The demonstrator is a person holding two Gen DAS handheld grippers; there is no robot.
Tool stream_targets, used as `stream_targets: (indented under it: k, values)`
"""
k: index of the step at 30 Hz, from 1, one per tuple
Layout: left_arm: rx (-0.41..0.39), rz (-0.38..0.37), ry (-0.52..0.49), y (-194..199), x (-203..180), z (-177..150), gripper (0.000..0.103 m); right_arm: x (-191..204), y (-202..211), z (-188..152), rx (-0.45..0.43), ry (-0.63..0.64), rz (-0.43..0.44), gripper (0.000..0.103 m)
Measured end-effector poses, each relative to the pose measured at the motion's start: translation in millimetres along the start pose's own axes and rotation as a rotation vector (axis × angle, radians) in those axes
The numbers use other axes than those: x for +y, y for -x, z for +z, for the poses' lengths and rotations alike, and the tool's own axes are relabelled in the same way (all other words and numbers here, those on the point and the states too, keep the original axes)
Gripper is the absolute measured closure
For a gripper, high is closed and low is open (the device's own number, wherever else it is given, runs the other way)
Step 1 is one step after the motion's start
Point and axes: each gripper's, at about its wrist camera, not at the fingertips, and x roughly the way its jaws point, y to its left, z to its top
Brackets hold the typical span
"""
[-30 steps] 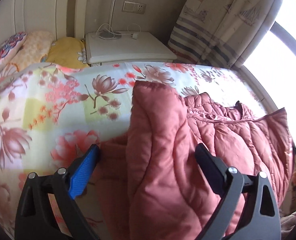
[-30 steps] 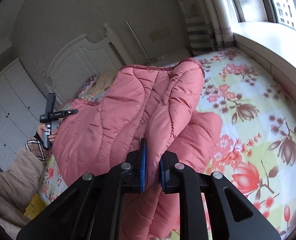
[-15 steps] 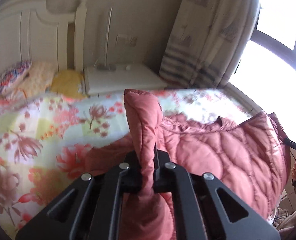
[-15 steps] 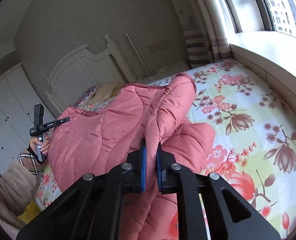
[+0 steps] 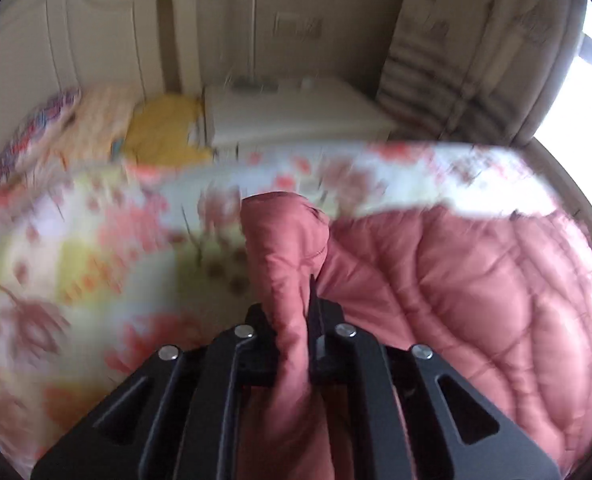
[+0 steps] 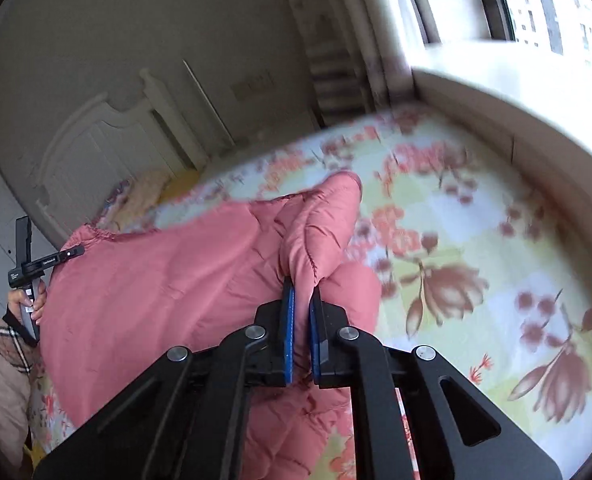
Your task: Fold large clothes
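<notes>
Left wrist view blurred — left gripper, right gripper clamp jacket.

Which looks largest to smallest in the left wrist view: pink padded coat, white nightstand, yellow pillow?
1. pink padded coat, though it is nearest the camera
2. white nightstand
3. yellow pillow
</notes>
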Motion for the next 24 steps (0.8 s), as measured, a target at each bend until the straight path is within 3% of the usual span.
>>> stream_targets:
  k: [3,4,6,7,8,9,12,15,19,21,23,24]
  values:
    - [-0.023,-0.059,0.087,6,17,-5,0.083,-7,-7,-7,-0.01,-0.025,0.018,0.094]
    - [-0.02,-0.047,0.098,8,20,-4,0.066,-2,-6,-5,-0.005,0.004,-0.008,0.093]
    - [-0.024,0.019,0.108,19,24,1,0.037,8,-3,-2,0.022,0.056,-0.041,0.082]
    - [-0.048,0.019,0.103,30,27,1,0.029,11,0,1,0.034,0.058,-0.039,0.076]
    - [-0.073,0.006,0.099,41,30,3,0.025,11,6,3,0.045,0.042,-0.023,0.05]
    - [-0.077,-0.015,0.106,46,32,3,0.017,10,12,4,0.053,0.017,-0.007,0.006]
    - [-0.026,-0.139,0.158,53,43,-10,0.014,-2,47,-6,0.01,-0.071,0.082,0.005]
    - [0.06,-0.179,0.151,41,41,-32,0.013,-5,67,-25,0.061,-0.116,0.149,0.005]
    - [0.081,-0.258,0.183,35,42,-57,0.01,1,70,-52,0.15,-0.137,0.223,0.006]
    - [0.059,-0.291,0.208,40,43,-67,0.011,7,63,-60,0.179,-0.127,0.251,0.021]
    - [0.046,-0.277,0.208,44,37,-77,0.019,14,54,-63,0.201,-0.113,0.266,0.027]
    - [0.04,-0.268,0.212,46,34,-82,0.026,18,50,-62,0.202,-0.092,0.273,0.036]
